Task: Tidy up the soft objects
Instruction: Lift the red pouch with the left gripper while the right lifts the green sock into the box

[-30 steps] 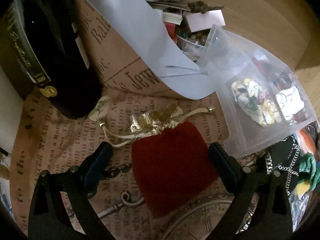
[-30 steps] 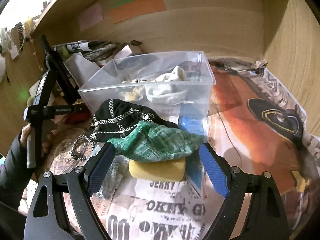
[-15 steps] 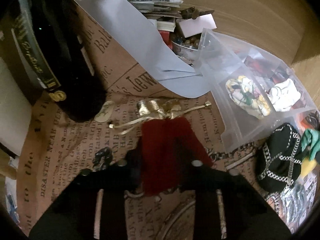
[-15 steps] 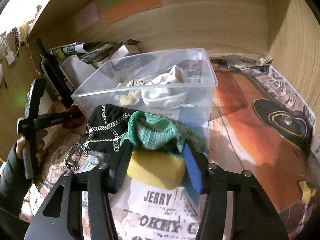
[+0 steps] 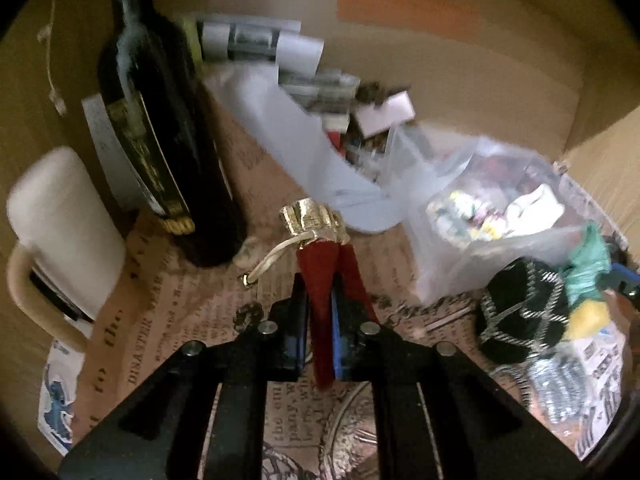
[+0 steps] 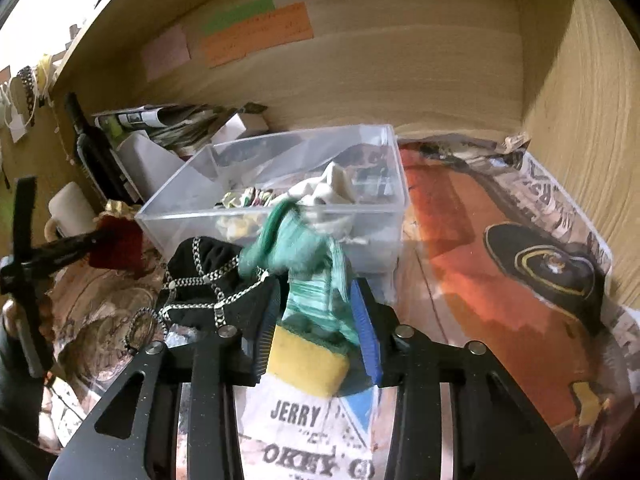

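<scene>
My left gripper (image 5: 320, 320) is shut on a red velvet pouch (image 5: 324, 276) with a gold drawstring top, lifted off the paper-covered surface; the pouch also shows in the right wrist view (image 6: 116, 246). My right gripper (image 6: 316, 320) is shut on a green knit cloth (image 6: 308, 256) together with a yellow sponge (image 6: 308, 364), raised just in front of the clear plastic bin (image 6: 384, 160). The bin holds white and patterned soft items. A black pouch with silver chains (image 6: 208, 276) lies left of my right gripper.
A dark wine bottle (image 5: 160, 136) and a white mug (image 5: 56, 224) stand at the left. Papers and a white envelope (image 5: 304, 136) lie behind. Wooden walls close the back and right. Printed paper (image 6: 520, 264) covers the surface right of the bin.
Both grippers closed, the left on the red pouch and the right on the green cloth and sponge. Both have since lifted their loads off the surface.
</scene>
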